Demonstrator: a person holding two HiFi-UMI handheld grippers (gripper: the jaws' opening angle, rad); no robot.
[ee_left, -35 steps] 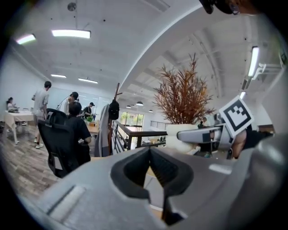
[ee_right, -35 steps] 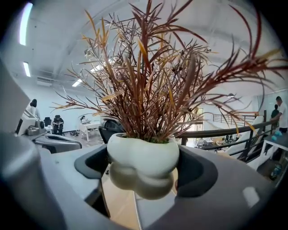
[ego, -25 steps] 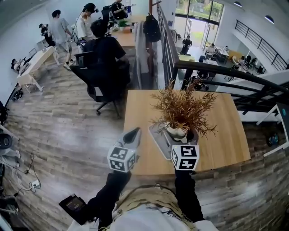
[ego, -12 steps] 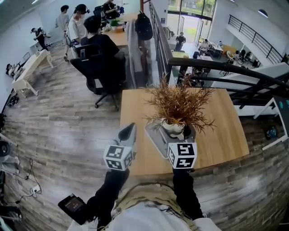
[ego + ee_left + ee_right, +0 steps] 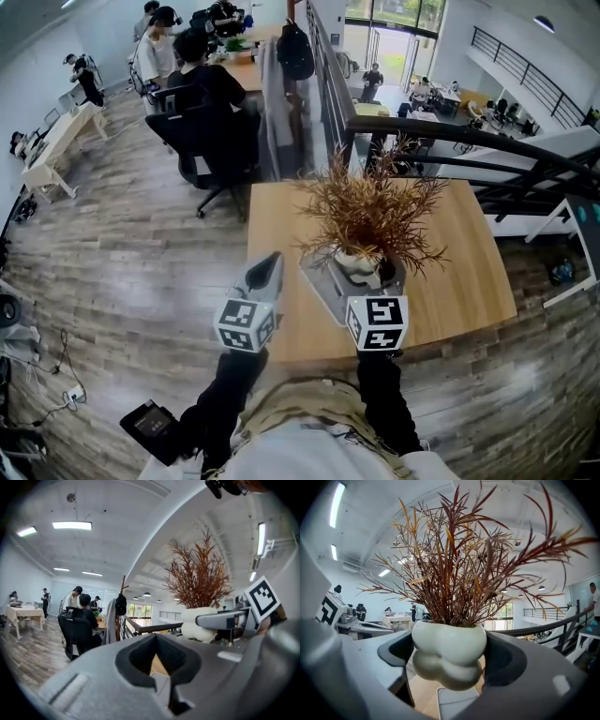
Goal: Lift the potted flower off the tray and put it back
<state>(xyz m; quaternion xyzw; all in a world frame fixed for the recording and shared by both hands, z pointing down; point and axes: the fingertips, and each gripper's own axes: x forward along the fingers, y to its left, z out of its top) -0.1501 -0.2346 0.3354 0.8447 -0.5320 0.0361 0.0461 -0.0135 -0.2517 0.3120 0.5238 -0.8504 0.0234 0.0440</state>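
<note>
Right gripper [image 5: 448, 663]: jaws clamp the pot [image 5: 450, 641] by its bulged sides. It hangs between them, just above the tray [image 5: 457, 704]. Left gripper [image 5: 157, 667]: jaws closed on nothing. I fear the rounded wall slipping through, or the pot tilting and catching the tray rim.

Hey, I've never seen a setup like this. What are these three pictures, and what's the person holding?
A person holds a two-jaw claw in each hand. One picture comes from a camera on their head, looking down; the other two from cameras on the claws. A grey tray lies on the wooden table. The right claw grips a white pot of dried reddish-brown stems, seemingly just above the tray. The left claw is shut and empty.
</note>
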